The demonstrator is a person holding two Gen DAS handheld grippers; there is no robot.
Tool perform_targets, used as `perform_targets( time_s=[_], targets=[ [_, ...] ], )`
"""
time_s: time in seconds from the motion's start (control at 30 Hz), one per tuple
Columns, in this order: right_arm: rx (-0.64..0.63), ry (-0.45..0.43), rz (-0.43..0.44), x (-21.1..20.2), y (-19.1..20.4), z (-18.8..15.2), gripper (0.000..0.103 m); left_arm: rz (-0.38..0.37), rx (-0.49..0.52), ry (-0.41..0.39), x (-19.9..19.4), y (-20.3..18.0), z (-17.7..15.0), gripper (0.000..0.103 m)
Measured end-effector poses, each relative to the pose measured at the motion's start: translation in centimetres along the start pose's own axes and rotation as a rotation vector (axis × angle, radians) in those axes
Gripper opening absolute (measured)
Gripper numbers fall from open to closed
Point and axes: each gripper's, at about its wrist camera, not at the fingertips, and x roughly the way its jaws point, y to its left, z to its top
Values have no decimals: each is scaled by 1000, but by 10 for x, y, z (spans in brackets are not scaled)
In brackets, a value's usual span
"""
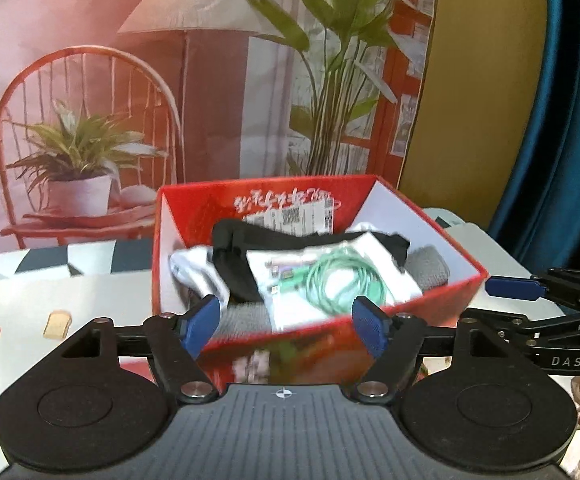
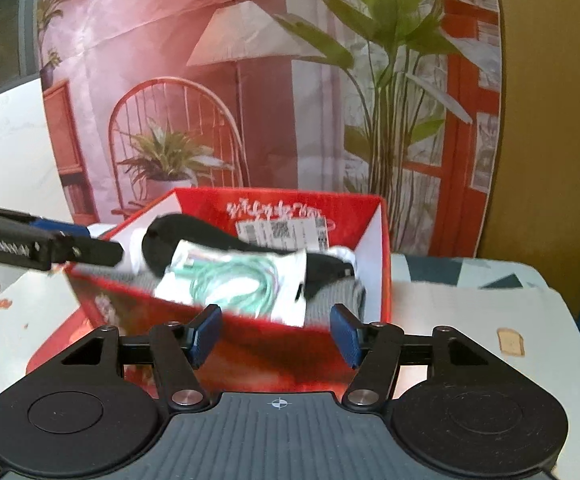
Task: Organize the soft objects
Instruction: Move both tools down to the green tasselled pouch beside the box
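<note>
Left gripper [image 1: 286,326] fingers wide apart, holding nothing; right gripper [image 2: 276,336] likewise, empty. Red box [image 1: 422,306] just ahead of both finger pairs, near wall between the tips, blurred. Inside, beyond the fingertips: bagged green cable [image 1: 342,280] on top, black cloth [image 1: 242,252] behind, grey knit [image 1: 428,266], white cloth [image 1: 194,266].

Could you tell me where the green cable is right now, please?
The green cable lies coiled in a clear packet on top of the pile inside the red box, beside the black cloth, ahead of both open grippers.
</note>
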Motion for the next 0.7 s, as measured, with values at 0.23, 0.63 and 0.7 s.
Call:
perform_targets(
  time_s=[0.23,0.63,0.7],
  targets=[
    [-18,76,-2,-17,1,-50,63,2,-63,46,-6,4,-46,75],
    [3,213,-20,4,-4,-101,63,-23,-183,121,1,16,-99,75],
    [-4,219,-18,9,-1,-103,65,-27,-198,124,2,17,-101,75]
  ],
)
